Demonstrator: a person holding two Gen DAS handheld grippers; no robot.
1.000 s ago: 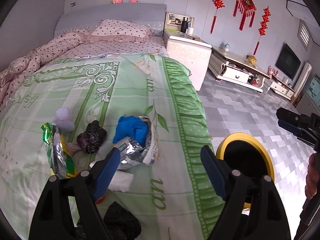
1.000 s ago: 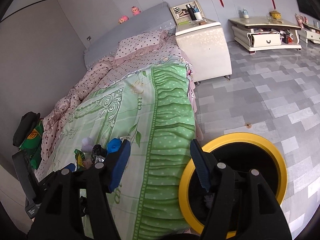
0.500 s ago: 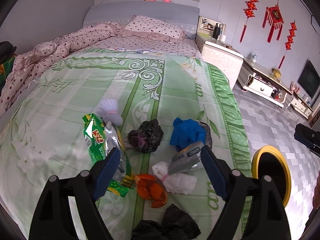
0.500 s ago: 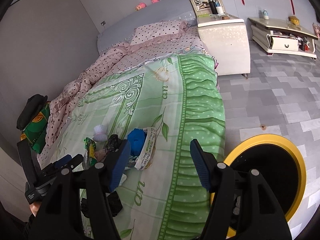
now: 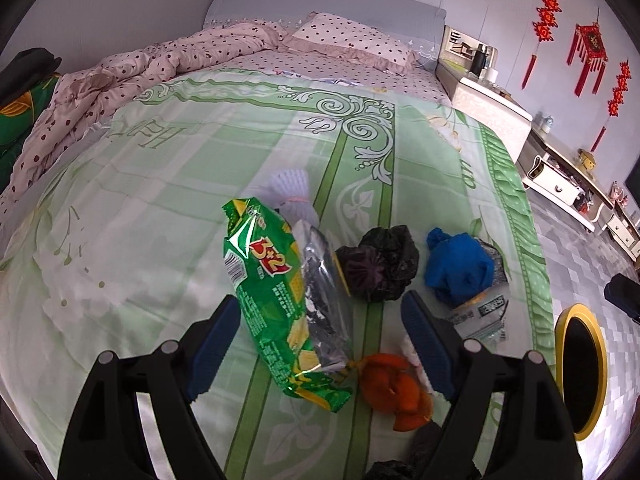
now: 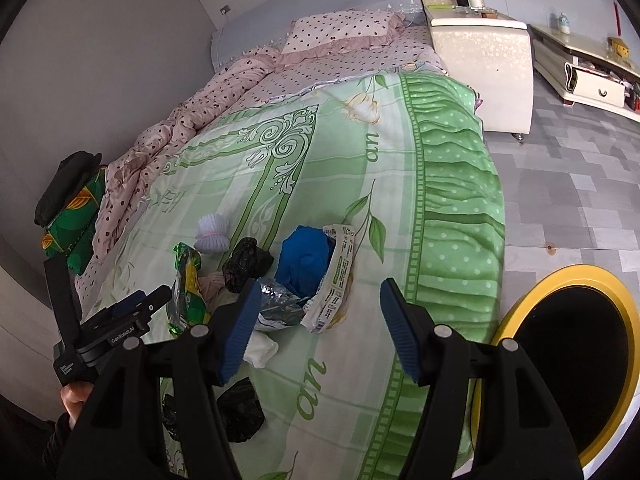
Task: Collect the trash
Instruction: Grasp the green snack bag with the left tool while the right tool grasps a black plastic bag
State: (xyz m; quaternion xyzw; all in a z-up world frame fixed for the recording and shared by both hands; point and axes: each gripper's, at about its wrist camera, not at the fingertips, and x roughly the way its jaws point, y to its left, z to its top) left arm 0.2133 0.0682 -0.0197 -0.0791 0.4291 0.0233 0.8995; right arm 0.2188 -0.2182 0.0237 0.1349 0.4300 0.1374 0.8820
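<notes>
Trash lies in a heap on the green bedspread [image 5: 160, 200]. A green snack bag [image 5: 272, 292] sits in line between the fingers of my open left gripper [image 5: 320, 320], and the pads do not touch it. Around it are a black bag [image 5: 380, 264], a blue crumpled wad [image 5: 456, 268], orange peel [image 5: 396, 388] and a white net ball [image 5: 292, 188]. My right gripper [image 6: 320, 316] hangs open and empty over the bed's near edge, with the blue wad [image 6: 304, 260] and a white wrapper [image 6: 336, 276] just beyond it. The left gripper [image 6: 132, 312] shows at the left.
A yellow-rimmed black bin [image 6: 560, 276] stands on the grey floor beside the bed, also at the right edge as the bin [image 5: 600, 368]. Another black bag [image 6: 240, 404] and a white tissue [image 6: 260, 348] lie near the bed's foot. A nightstand [image 6: 480, 40] stands behind.
Both grippers have swung left from the bin toward the trash heap and sunk a little. The left one now frames the green snack bag. Neither gripper's opening has changed.
</notes>
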